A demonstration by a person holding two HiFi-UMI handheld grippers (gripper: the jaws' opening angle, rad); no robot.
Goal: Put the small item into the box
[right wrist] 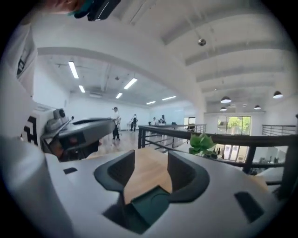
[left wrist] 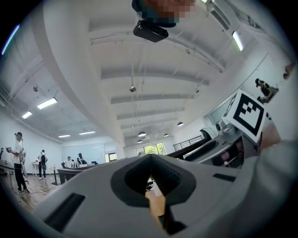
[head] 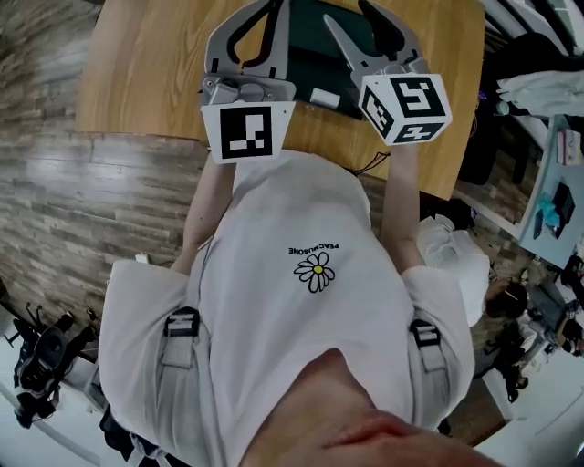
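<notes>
I hold both grippers up in front of my chest, over a wooden table (head: 146, 73). A dark green box (head: 310, 57) lies on the table under them, and a small white item (head: 324, 96) shows at its near edge. My left gripper (head: 260, 23) has its tips together with nothing between them; in the left gripper view (left wrist: 150, 160) only a thin strip of wood shows below the tips. My right gripper (head: 360, 23) is open and empty. Between its spread jaws (right wrist: 151, 162) the tabletop and part of the green box (right wrist: 149, 204) are visible.
Wood-plank floor (head: 55, 201) lies to the left of the table. Shelves with clutter (head: 547, 182) stand at the right. A railing (right wrist: 186, 132), a green plant (right wrist: 202, 142) and distant people (left wrist: 18, 158) appear in the gripper views.
</notes>
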